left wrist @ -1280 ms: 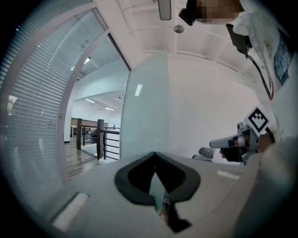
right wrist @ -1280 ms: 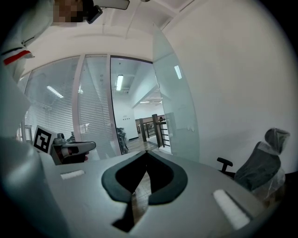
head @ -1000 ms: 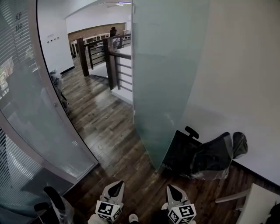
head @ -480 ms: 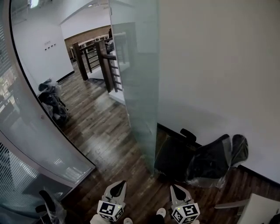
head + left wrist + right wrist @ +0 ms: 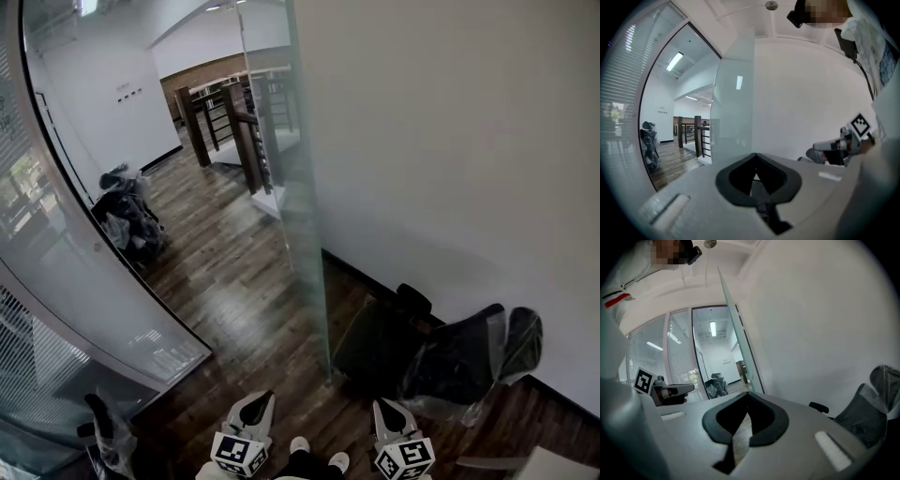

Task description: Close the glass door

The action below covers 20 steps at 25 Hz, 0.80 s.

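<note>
**Item 1, far left.** Curved glass wall [image 5: 66,281], sweeping from your near left away to the back. A dark wrapped bundle [image 5: 131,225] sits at its foot, well away from you.

**Item 2, left of centre.** Your left gripper [image 5: 258,401], jaws together, holding nothing. It points out over open wooden floor [image 5: 225,281]. This is the roomy side, bare as far as the wooden railing [image 5: 239,131] at the back.

**Item 3, centre.** Glass door [image 5: 305,244], standing open and nearly edge-on to you. Its long axis is upright, and the panel runs away from you alongside the white wall [image 5: 450,141]. Its near bottom corner lies just ahead, between your two grippers, with neither plainly nearer. No handle can be made out.

**Item 4, right of centre.** Your right gripper [image 5: 384,408], jaws together, empty. It sits on the wall side of the panel. That is probably the face to push if the door is to swing left across the opening.

**Item 5, right.** Black chair in plastic wrap [image 5: 459,352], close behind the door's near edge. Room here is tight, so mind it.
</note>
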{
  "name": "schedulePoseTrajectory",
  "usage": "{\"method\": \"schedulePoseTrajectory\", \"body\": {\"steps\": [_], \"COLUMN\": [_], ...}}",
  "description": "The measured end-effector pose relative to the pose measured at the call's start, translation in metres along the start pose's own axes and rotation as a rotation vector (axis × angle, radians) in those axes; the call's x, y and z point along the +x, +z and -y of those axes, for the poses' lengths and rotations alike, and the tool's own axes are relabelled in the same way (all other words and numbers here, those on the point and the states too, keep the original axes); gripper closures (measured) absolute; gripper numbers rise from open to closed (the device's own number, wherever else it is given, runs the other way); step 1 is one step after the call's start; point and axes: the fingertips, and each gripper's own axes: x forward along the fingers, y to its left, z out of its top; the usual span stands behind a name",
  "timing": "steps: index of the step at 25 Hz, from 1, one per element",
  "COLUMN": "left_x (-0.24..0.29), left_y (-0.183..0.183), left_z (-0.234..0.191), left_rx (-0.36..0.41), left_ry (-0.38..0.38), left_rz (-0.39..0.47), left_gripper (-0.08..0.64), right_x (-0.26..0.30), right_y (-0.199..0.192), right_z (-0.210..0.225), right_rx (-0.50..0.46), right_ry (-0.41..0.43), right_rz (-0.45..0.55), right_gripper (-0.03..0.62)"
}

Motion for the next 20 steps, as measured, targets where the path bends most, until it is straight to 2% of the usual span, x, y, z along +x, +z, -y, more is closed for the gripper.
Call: {"method": "schedulePoseTrajectory", "body": {"steps": [8,20], "left_x": [0.029,0.109], "left_y": [0.001,0.018], "left_z": [-0.026,-0.081], "left_rx": [-0.025,-0.037], "left_ry": [0.052,0.044], "left_rz": [0.019,0.057], "left_gripper": [0.558,0.558], "right_x": [0.036,0.131], "right_y": [0.013,0.052], "right_z": [0.002,0.022], "right_rx": [-0.031,-0.088], "right_ry": [0.049,0.039], "right_rz": [-0.018,0.007], "right_gripper": [0.588,0.589]}}
